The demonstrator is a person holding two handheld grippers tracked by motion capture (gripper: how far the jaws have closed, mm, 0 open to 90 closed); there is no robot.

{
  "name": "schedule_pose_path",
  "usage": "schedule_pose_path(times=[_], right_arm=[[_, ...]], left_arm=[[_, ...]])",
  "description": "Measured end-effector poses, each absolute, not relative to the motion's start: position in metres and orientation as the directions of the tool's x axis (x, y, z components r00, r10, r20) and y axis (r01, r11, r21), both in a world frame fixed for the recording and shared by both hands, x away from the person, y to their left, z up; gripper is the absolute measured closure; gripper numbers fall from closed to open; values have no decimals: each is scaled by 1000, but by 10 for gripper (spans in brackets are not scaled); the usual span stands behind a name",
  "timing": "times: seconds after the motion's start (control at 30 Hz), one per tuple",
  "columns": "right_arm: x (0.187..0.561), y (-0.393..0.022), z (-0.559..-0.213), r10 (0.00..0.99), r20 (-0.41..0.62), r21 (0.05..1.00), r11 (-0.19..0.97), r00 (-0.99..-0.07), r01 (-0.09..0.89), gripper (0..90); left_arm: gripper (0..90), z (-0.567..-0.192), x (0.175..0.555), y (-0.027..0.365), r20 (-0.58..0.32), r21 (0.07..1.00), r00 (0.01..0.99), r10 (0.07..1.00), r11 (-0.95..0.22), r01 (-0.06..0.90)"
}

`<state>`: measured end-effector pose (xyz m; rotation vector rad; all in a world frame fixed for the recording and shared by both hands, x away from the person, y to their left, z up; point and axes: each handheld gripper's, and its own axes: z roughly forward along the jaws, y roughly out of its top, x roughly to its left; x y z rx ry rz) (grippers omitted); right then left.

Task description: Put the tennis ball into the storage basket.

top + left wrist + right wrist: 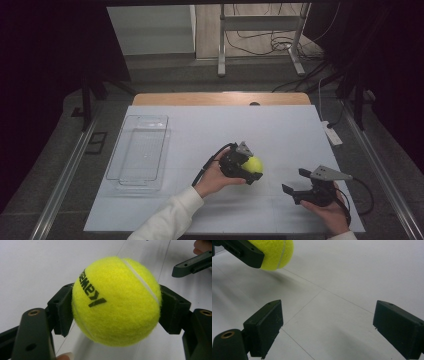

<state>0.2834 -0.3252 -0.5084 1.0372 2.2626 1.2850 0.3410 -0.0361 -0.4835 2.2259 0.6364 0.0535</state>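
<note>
Left gripper (116,305) clamps the tennis ball (116,301) — right gripper (327,325) (nearby) gapes empty.

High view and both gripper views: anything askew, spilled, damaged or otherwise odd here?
Nothing stands out. The tennis ball is clamped squarely in the left hand-held gripper, the right hand-held gripper is open over bare table, and the clear tray lies flat at the left.

left tongs (251,167) clamped tight, right tongs (294,181) spread wide.

tennis balls: 1 (253,164), centre frame
grippers: 2, left (248,166) & right (295,182)
clear trays: 1 (139,152), left side
</note>
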Motion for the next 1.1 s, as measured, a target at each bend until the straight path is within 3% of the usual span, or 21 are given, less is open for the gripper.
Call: schedule_pose_path(times=[1.1], right_arm=[[283,-327,-509,739,59,843,323,-671,430,97]], left_arm=[[266,-460,341,-10,-150,779,863,483,-480,404]])
